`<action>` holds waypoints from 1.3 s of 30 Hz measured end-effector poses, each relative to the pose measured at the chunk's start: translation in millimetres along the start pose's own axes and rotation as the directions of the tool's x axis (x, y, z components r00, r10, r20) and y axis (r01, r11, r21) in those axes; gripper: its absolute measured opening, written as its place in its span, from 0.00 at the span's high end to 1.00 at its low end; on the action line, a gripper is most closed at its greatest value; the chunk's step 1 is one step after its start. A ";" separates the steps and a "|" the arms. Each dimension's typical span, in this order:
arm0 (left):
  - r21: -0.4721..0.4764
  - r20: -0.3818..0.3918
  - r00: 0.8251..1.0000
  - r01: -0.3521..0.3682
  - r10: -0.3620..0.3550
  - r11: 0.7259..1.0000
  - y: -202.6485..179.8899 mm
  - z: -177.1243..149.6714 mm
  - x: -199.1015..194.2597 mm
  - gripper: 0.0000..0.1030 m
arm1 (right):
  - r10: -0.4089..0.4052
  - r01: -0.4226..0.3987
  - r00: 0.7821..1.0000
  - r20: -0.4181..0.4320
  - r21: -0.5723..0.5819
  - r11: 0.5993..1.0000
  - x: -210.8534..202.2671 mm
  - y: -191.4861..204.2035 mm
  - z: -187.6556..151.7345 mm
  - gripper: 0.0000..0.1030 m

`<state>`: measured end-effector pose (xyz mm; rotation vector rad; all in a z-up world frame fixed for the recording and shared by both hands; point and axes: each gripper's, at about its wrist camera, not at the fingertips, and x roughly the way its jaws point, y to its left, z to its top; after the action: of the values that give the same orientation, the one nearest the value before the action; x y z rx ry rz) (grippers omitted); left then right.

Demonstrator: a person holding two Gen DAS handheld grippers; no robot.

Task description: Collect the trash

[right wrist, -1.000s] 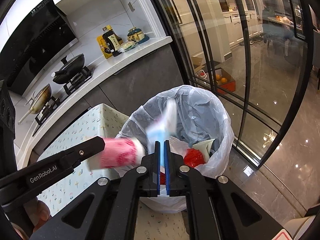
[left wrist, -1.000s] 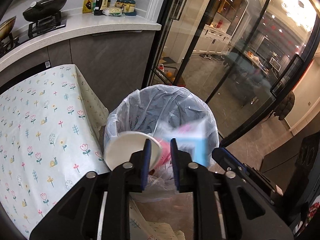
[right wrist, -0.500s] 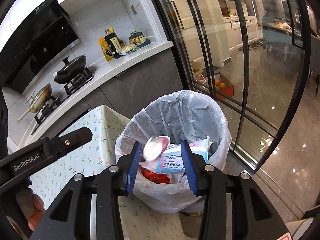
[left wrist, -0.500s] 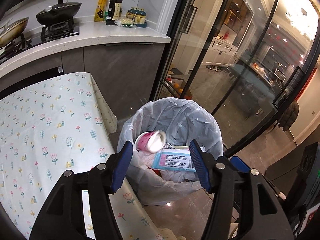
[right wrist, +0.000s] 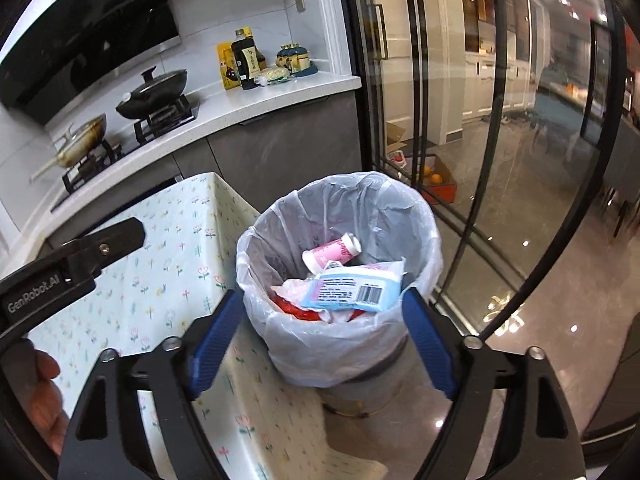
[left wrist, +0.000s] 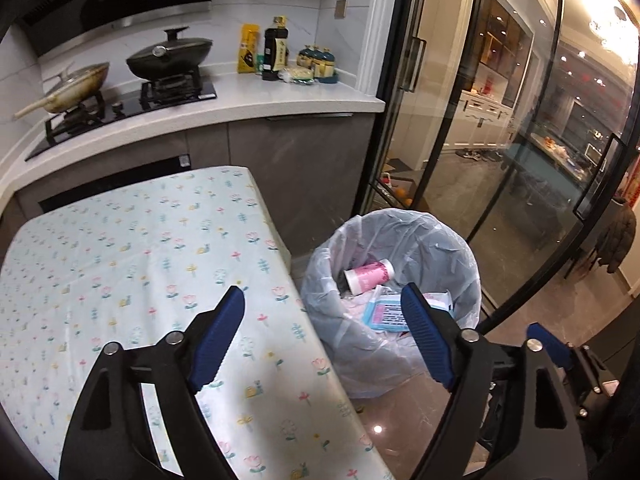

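Now both grippers, left & right, are opening wide w/ nothing between; blue packet rides high in bin, may slide out if bumped.

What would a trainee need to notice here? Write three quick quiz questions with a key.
1. True or false: the pink paper cup lies on its side inside the bin liner.
2. Which item lies in front of the cup in the right wrist view? A) blue barcoded packet B) glass bottle C) spoon
3. Fill in: the bin stands beside the table with the ____-print tablecloth.

Key:
1. True.
2. A, the blue barcoded packet.
3. Flower. Both the left claw and the right claw are opening, with nothing between their pads.
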<state>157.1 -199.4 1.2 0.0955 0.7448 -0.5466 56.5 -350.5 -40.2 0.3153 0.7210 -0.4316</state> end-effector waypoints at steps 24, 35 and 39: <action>-0.003 0.045 0.985 -0.164 0.164 0.986 3.2 -23.1 -43.5 0.10 | 0.013 -0.018 0.998 -0.059 -0.078 0.997 -28.4 6.3 -7.9 0.08; -0.005 0.033 0.987 -0.154 0.154 0.988 0.4 -27.2 -48.0 0.10 | 0.011 -0.016 0.998 -0.059 -0.082 0.996 -32.5 5.4 -9.6 0.07; -0.007 0.029 0.987 -0.156 0.156 0.988 0.4 -27.8 -48.3 0.10 | 0.012 -0.017 0.998 -0.057 -0.089 0.996 -34.1 6.4 -10.5 0.07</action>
<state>111.1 -170.4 12.8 0.1401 0.7035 -0.3958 30.8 -331.3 -23.2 0.2493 0.7903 -0.3765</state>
